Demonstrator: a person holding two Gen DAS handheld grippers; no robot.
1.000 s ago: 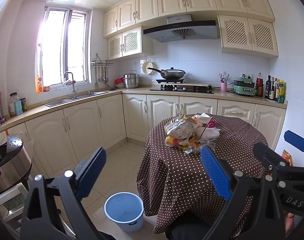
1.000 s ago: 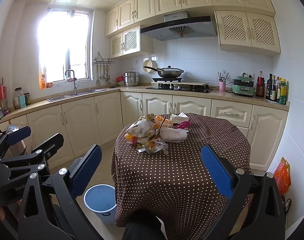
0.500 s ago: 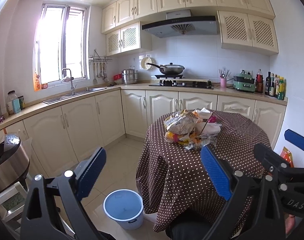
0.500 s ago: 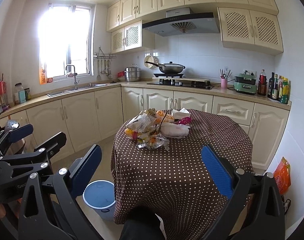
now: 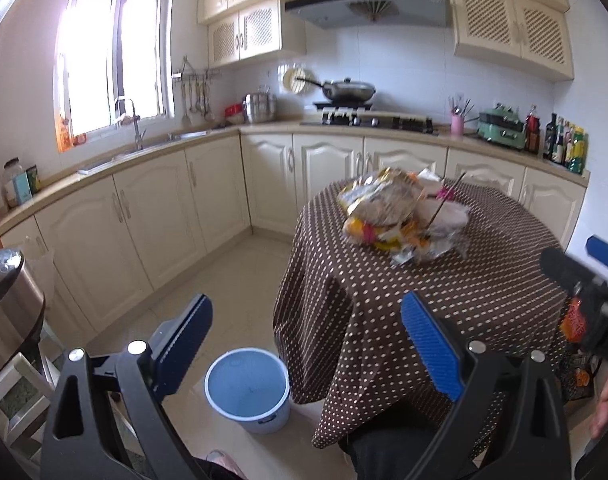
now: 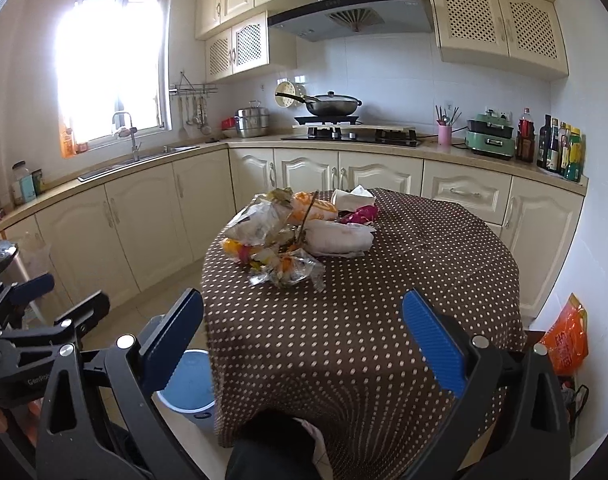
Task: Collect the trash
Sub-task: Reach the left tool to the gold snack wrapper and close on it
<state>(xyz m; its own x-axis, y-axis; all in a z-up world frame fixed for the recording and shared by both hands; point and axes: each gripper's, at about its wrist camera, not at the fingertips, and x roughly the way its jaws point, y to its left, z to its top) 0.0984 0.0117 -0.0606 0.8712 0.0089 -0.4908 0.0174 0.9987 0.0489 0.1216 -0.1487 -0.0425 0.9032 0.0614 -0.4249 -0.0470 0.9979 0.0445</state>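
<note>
Now 1 trash pile [image 6: 295, 236] on table [image 6: 404, 300], 1 bucket [image 5: 247, 390], both tongs [image 5: 304, 346] [image 6: 301, 344] gaping, empty.

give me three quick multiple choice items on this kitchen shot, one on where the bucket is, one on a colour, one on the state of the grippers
1. Where is the blue bucket?
A. on the table
B. on the floor beside the table
C. in the sink

2. What colour is the tablecloth?
A. brown with pale dots
B. plain green
C. red striped

3. What state are the left gripper and right gripper in?
A. both open, holding nothing
B. both shut on trash
C. one holds the bucket

Answers: 1 B, it stands on the tiles by the cloth's hanging edge; 2 A, dots cover the brown cloth; 3 A, the trash pile lies untouched on the table, beyond their spread fingers.
</note>
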